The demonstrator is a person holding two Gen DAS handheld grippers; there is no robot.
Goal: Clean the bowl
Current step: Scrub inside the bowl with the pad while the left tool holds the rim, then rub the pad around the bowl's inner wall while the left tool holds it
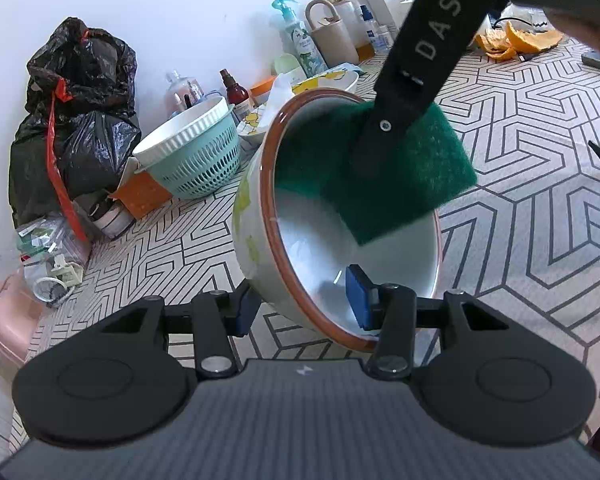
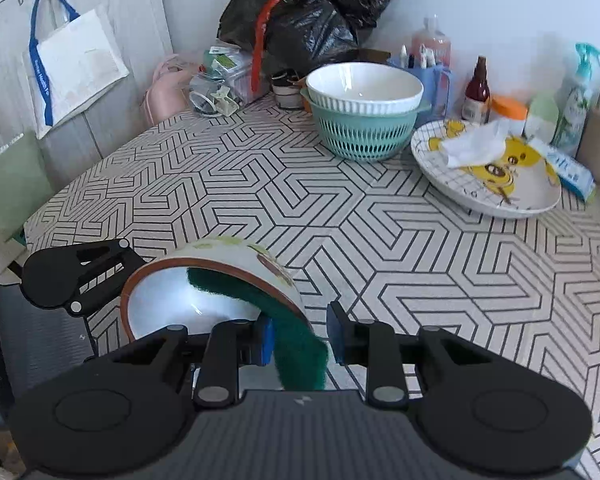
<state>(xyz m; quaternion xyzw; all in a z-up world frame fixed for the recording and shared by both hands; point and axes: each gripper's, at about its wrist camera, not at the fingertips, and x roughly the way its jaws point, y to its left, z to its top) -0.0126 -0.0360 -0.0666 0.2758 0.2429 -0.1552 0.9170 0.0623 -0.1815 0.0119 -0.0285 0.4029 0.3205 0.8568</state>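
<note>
A white bowl (image 1: 320, 240) with a brown rim and a yellow-green pattern outside is tipped on its side above the patterned table. My left gripper (image 1: 304, 304) is shut on the bowl's lower wall, one blue pad inside and one outside. A green scouring pad (image 1: 420, 176) lies against the upper inside and rim of the bowl, with my right gripper (image 1: 380, 140) reaching in from the upper right. In the right wrist view the bowl (image 2: 160, 300) opens toward the camera, and the right gripper (image 2: 300, 336) is shut on the curled scouring pad (image 2: 296, 352). The left gripper's body (image 2: 76, 276) shows behind the bowl.
A teal colander (image 2: 364, 132) holding a white ribbed bowl stands at the back, beside a black rubbish bag (image 2: 312, 12). A cartoon plate (image 2: 488, 172) with tissue sits right, bottles behind it. Orange peels (image 1: 508, 44) lie far right. A tote bag (image 2: 76, 64) hangs left.
</note>
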